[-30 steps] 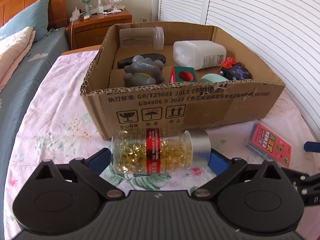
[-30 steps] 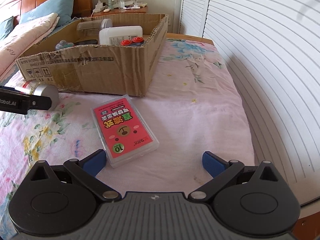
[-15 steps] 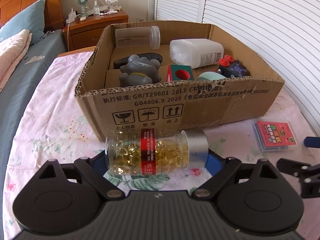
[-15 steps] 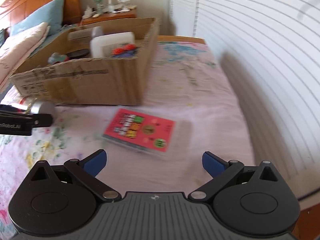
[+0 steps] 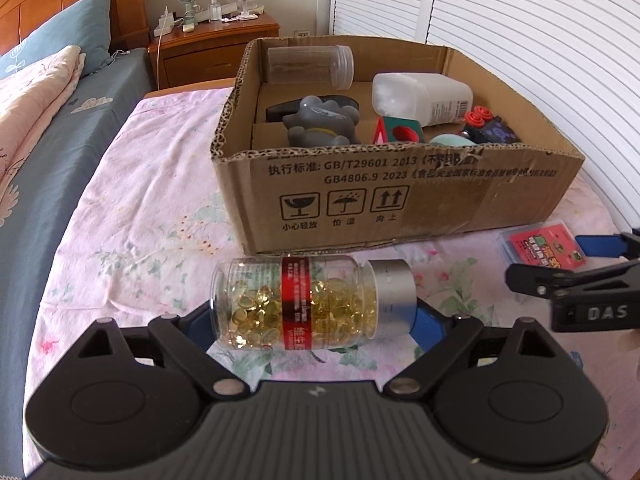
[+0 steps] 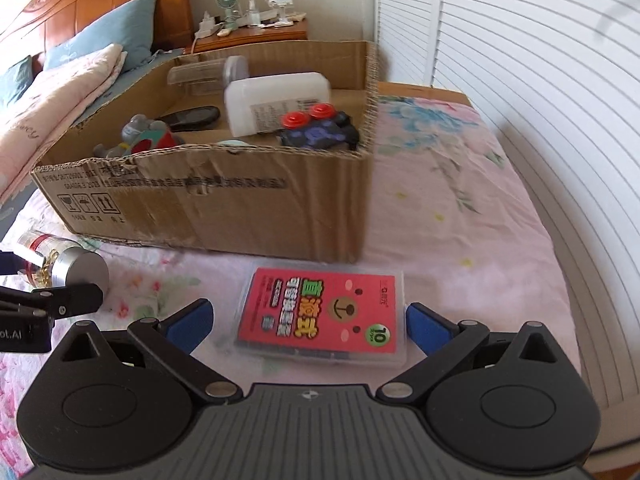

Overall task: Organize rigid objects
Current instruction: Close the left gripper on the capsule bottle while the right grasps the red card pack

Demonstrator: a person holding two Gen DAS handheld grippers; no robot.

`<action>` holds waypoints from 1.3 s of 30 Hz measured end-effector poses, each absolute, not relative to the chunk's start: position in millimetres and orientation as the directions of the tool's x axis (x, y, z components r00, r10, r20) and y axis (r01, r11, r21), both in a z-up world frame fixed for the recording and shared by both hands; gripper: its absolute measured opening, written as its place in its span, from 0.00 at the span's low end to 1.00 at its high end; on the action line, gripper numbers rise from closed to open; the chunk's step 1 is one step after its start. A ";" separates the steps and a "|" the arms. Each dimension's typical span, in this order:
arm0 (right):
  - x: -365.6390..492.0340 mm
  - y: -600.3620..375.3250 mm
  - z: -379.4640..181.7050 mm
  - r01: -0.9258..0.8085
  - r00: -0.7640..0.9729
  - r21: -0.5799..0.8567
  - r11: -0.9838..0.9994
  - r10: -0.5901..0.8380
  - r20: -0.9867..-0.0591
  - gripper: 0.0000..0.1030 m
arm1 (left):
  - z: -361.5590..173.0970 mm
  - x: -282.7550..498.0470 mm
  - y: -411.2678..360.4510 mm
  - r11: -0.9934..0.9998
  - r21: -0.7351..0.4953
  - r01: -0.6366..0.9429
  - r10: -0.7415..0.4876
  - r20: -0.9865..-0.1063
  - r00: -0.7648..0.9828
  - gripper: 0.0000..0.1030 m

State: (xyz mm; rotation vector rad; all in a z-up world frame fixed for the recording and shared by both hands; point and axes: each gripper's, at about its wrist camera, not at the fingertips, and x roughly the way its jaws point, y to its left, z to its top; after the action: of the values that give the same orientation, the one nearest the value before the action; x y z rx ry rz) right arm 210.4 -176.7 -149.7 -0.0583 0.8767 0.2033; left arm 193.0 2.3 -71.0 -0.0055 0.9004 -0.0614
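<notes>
My left gripper (image 5: 314,322) is shut on a clear capsule bottle (image 5: 304,302) with yellow pills, a red band and a silver cap, held sideways just in front of the cardboard box (image 5: 400,200). The bottle's cap also shows in the right wrist view (image 6: 76,270). My right gripper (image 6: 308,322) is open, its blue pads on either side of a red card case (image 6: 320,316) in clear plastic lying on the bed sheet before the box (image 6: 224,208). The case shows at the right in the left wrist view (image 5: 544,242).
The box holds a clear jar (image 5: 310,66), a white bottle (image 5: 420,98), a grey toy figure (image 5: 320,126), a green-red cube (image 5: 396,132) and a dark toy with red knobs (image 5: 486,124). A wooden nightstand (image 5: 216,46) stands behind. White shutter doors (image 6: 540,80) line the right.
My left gripper has lifted the capsule bottle and come closer to the box. My right gripper has swung and moved in so that its open pads sit around the red card case.
</notes>
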 end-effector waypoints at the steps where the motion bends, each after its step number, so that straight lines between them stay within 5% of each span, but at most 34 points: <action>1: 210.8 -173.8 -150.5 -0.207 0.622 0.017 0.978 0.145 -0.770 1.00 | -71.1 192.6 2.7 0.998 -0.030 0.050 -0.055 -0.782 0.621 0.90; 6: 210.2 -170.4 -152.3 -0.216 0.629 -0.012 0.976 0.130 -0.767 1.00 | -71.4 193.7 1.2 0.999 -0.023 0.047 -0.047 -0.781 0.623 0.90; 10: 207.9 -172.9 -148.5 -0.205 0.636 -0.021 0.979 0.117 -0.763 0.90 | -71.4 194.2 0.1 0.999 -0.018 0.044 -0.042 -0.781 0.624 0.90; 39: 205.0 -176.3 -144.9 -0.259 0.610 -0.034 0.965 0.136 -0.781 0.89 | -65.8 196.9 -1.0 0.996 0.017 0.083 -0.036 -0.802 0.597 0.90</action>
State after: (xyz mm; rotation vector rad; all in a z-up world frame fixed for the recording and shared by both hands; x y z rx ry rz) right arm 205.0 -176.3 -144.9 -0.1494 0.8865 0.2291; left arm 196.9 -1.0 -65.8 0.0540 0.9289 -0.0689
